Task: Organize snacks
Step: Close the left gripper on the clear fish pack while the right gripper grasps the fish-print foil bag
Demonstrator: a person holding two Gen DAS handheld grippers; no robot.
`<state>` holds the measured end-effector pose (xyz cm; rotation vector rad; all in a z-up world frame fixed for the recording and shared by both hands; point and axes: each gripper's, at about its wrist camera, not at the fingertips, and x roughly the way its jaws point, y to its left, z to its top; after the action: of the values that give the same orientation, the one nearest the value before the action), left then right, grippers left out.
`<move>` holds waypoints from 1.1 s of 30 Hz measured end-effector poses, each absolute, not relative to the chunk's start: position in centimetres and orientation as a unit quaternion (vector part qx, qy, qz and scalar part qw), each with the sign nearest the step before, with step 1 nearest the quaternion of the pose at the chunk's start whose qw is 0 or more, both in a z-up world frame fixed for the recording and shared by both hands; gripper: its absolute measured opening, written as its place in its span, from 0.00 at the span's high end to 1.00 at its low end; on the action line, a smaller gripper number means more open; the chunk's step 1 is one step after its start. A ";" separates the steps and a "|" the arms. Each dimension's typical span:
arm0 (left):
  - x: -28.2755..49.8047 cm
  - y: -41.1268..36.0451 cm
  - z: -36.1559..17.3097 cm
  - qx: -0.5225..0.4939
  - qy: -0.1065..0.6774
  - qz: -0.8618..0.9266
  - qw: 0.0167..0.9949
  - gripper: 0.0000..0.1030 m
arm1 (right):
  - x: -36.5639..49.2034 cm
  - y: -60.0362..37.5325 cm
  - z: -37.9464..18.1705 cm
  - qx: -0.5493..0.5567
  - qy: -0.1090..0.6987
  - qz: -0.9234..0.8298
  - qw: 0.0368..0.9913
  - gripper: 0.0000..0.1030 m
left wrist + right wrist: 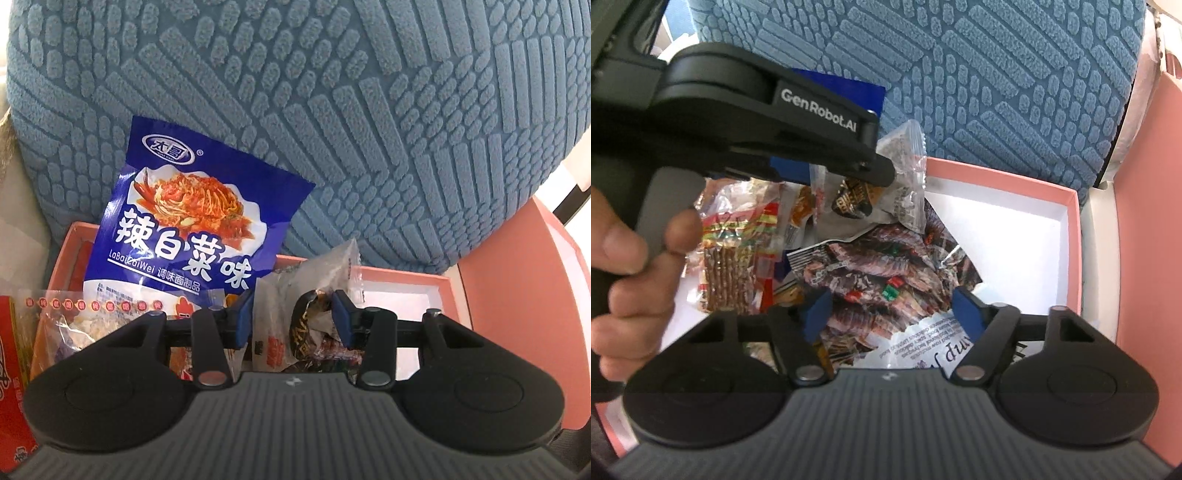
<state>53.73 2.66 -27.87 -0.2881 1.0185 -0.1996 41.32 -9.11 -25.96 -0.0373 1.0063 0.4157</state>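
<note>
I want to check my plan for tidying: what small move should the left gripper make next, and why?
Probably carry the clear plastic snack packet with the dark label sideways and release it on the bare white floor of the pink cardboard box: the left gripper seems shut on it, above the crowded pile.

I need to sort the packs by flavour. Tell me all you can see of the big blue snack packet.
The big blue snack packet is glossy plastic, printed with a white oval logo, a picture of red shredded cabbage and large white Chinese characters over "LaBaiCaiWei". It stands tilted at the back left of the pink box, leaning against the blue textured cushion, its lower edge hidden behind other wrappers.
</note>
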 end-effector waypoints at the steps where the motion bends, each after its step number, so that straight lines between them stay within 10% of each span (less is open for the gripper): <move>1: 53.8 2.6 -28.1 -0.137 0.490 -0.093 0.856 0.51 | 41.2 -9.2 -25.8 -0.018 0.478 0.200 0.855 0.38; 9: 54.1 1.0 -29.5 -0.126 0.510 -0.087 0.847 0.65 | 41.4 -9.4 -25.0 -0.020 0.479 0.200 0.855 0.57; 33: 45.6 7.1 -24.3 -0.187 0.455 -0.008 0.870 0.69 | 37.4 -11.9 -20.6 -0.019 0.432 0.177 0.884 0.61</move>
<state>45.65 7.14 -24.33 -0.3906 0.9521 -0.0159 37.42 -11.89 -20.58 -0.0402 0.8997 0.3688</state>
